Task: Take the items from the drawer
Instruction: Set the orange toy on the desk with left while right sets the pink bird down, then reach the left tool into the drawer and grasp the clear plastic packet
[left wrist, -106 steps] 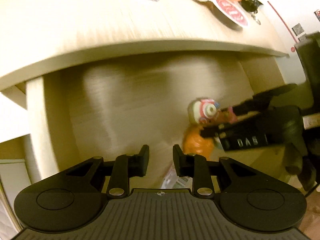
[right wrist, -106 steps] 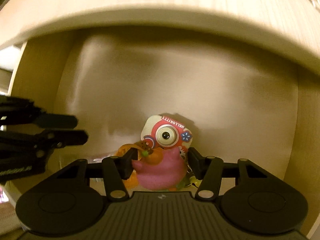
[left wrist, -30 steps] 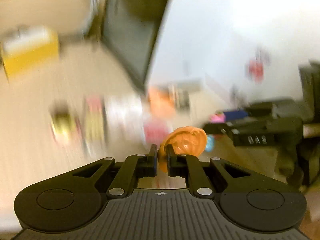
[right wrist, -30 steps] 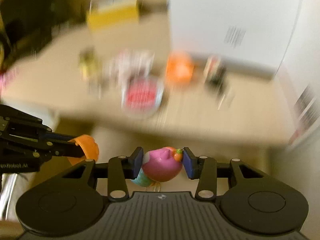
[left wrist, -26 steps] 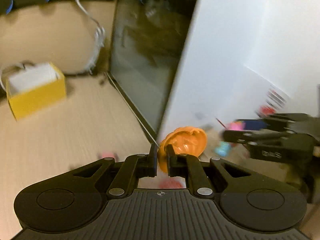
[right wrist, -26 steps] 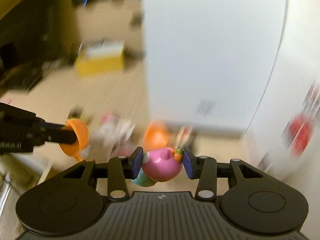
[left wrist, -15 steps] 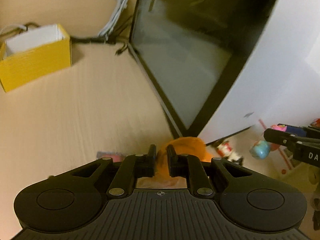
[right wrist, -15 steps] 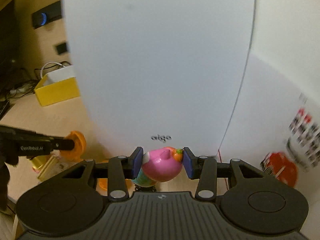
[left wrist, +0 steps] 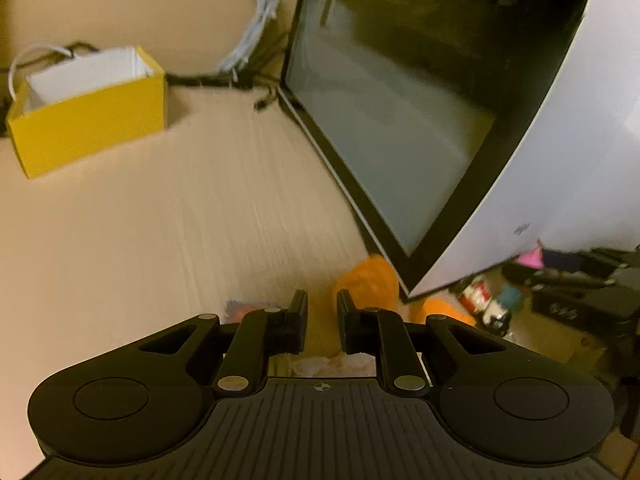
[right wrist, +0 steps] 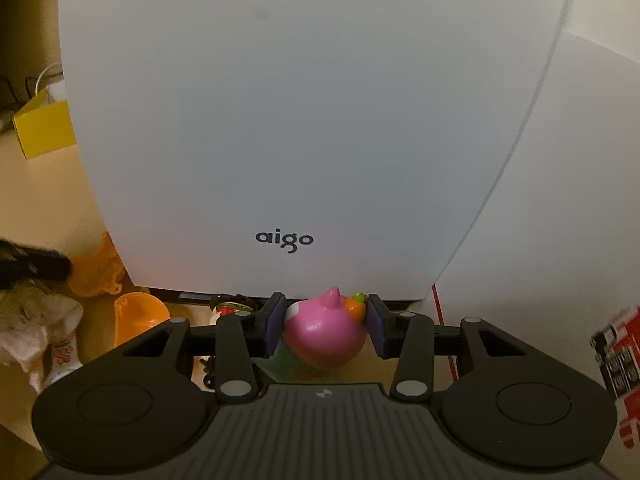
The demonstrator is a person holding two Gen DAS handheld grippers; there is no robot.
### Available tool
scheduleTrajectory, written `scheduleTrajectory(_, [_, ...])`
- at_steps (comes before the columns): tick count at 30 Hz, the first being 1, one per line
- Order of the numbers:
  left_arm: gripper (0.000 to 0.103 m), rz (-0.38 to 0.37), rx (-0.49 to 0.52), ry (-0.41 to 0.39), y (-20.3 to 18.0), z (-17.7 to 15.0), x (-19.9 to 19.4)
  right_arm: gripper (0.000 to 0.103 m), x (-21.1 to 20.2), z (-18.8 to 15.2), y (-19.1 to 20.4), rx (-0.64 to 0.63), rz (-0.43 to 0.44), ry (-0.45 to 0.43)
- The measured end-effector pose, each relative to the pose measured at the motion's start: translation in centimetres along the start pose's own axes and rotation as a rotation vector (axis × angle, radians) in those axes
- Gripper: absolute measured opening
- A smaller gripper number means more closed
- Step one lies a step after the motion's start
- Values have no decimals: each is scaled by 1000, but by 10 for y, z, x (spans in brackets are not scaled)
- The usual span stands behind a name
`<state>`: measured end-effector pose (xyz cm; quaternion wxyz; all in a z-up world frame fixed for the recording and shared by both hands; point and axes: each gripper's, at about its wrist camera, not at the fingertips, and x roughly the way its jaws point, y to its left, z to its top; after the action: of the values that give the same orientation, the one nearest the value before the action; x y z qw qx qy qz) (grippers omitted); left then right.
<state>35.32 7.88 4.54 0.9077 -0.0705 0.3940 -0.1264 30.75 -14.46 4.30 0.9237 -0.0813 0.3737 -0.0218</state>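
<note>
Right hand-held gripper (right wrist: 323, 326) clamps a pink toy (right wrist: 325, 338) before a white "aigo" case (right wrist: 288, 140); left hand-held gripper (left wrist: 322, 320) gapes empty.

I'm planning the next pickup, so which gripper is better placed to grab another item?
Left. The left gripper is open with nothing between its fingers; the orange toy sits just beyond them. The right gripper is shut on the pink toy and would need to set it down first.
</note>
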Motion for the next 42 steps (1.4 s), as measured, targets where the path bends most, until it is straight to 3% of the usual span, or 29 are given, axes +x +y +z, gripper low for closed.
scheduleTrajectory(7, [17, -51, 3, -85, 1, -1, -56, 50, 7, 2, 1, -47, -13, 15])
scheduleTrajectory(12, [17, -90, 44, -84, -1, -22, -93, 62, -7, 3, -3, -59, -2, -15])
scheduleTrajectory(14, [17, -103, 53, -62, 0, -33, -101, 62, -15, 3, -3, -69, 1, -27])
scheduleTrajectory(22, [17, -131, 89, 82, 2, -92, -112, 62, -55, -11, 0, -71, 26, -50])
scheduleTrajectory(27, [17, -111, 75, 166, 4, -124, -108, 68, -89, -28, 17, -101, 114, -42])
scheduleTrajectory(31, [17, -100, 114, 280, 3, -148, -93, 68, -119, -47, 32, -107, 201, 12])
scheduleTrajectory(36, [17, -88, 165, 411, 11, -172, -75, 69, -121, -79, 50, -142, 302, 103])
scheduleTrajectory(42, [17, -113, 298, 570, -5, -195, -44, 69, -98, -122, 48, -132, 274, 245])
